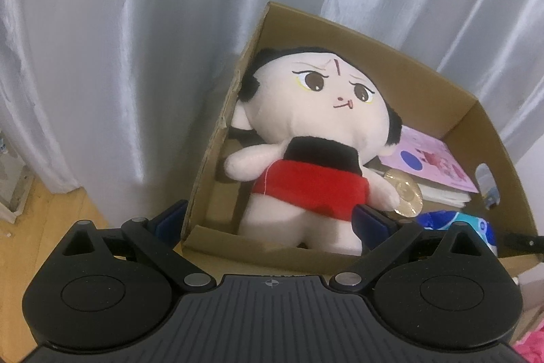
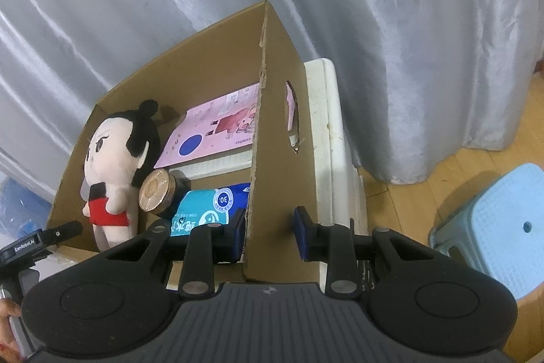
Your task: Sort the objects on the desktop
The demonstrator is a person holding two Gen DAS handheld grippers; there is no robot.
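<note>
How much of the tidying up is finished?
Nearly all, it seems. The doll, pink book, gold-lidded jar and blue pack already sit inside the cardboard box. Nothing is being carried: the left gripper hangs open before the doll, and the right gripper straddles the box's right wall. No leftover things show, though little outside the box is in view.

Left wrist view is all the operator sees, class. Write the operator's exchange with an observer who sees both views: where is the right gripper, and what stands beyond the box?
Operator: Where is the right gripper?
Observer: The right gripper straddles a side wall of the cardboard box, one finger inside, one outside.
Operator: What is beyond that wall?
Observer: A white foam container stands right beside it.
Operator: Anything further out?
Observer: A light blue stool stands on the wooden floor.
</note>
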